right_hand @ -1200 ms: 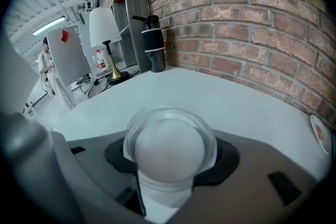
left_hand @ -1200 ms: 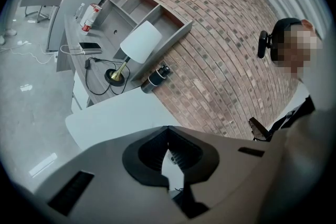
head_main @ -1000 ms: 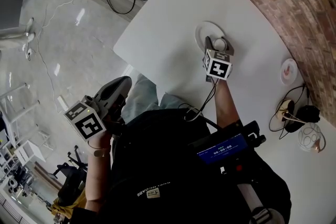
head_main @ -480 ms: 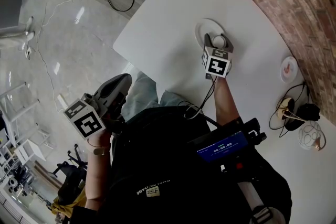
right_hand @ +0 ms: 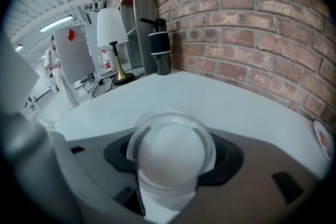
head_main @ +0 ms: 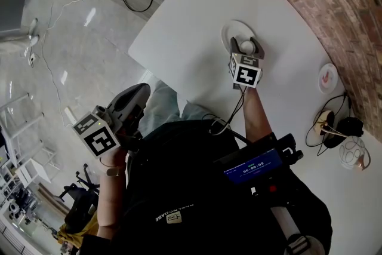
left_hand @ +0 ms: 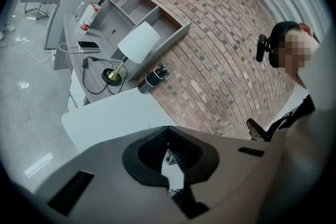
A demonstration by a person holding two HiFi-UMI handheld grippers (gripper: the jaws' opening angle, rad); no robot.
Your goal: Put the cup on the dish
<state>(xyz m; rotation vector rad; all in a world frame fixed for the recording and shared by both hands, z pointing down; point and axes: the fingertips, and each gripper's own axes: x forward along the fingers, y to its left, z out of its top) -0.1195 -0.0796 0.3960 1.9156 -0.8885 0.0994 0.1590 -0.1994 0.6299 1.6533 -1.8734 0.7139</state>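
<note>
My right gripper (head_main: 247,48) is clamped on the cup (right_hand: 171,152): in the right gripper view both jaws press against the sides of its white rounded body, which fills the gap between them. In the head view the cup sits directly over the dish (head_main: 231,33), which lies on the white table (head_main: 191,27) near the brick wall (head_main: 334,3). I cannot tell whether the cup base touches the dish. My left gripper (left_hand: 168,134) is held off the table, low at my left side above the floor, well apart from the cup. Its jaws are brought together at the tips with nothing between them. A second small dish (head_main: 327,77) with a red mark lies further right on the table.
</note>
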